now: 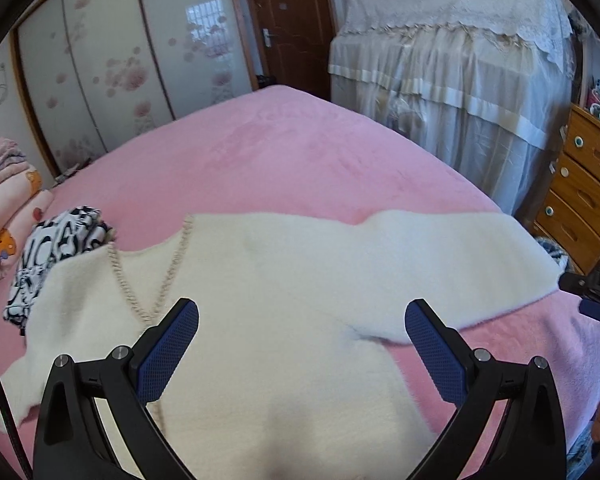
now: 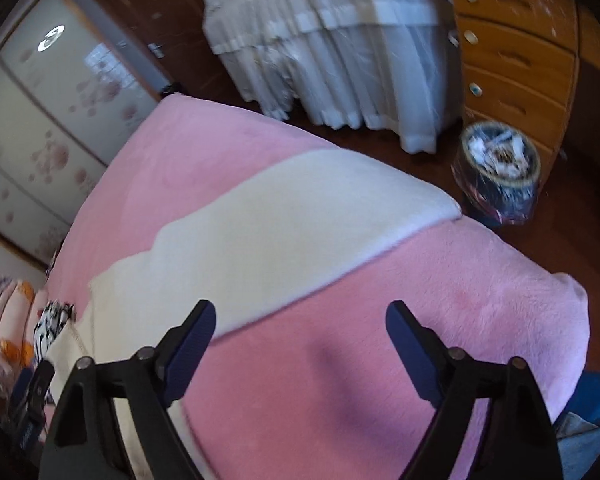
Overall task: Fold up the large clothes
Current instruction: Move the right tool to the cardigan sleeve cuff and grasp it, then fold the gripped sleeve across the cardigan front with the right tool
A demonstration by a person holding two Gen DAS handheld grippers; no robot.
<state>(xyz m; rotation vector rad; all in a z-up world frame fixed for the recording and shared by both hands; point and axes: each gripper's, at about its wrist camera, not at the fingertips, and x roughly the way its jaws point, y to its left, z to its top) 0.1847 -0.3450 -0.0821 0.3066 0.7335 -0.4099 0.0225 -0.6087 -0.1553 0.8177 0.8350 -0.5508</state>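
Pink bed (image 1: 284,152) carries the white sweater (image 1: 284,280) spread flat, one sleeve (image 2: 300,200) reaching the edge, presumably laid out for folding; left tongs (image 1: 302,344) and right tongs (image 2: 300,344) hang above, both released, grasping nothing.

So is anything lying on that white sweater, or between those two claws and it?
Nothing visible. The white sweater lies spread on the pink bed, its top bare. The left gripper and right gripper hang over it, jaws open. A black-and-white garment only borders one edge.
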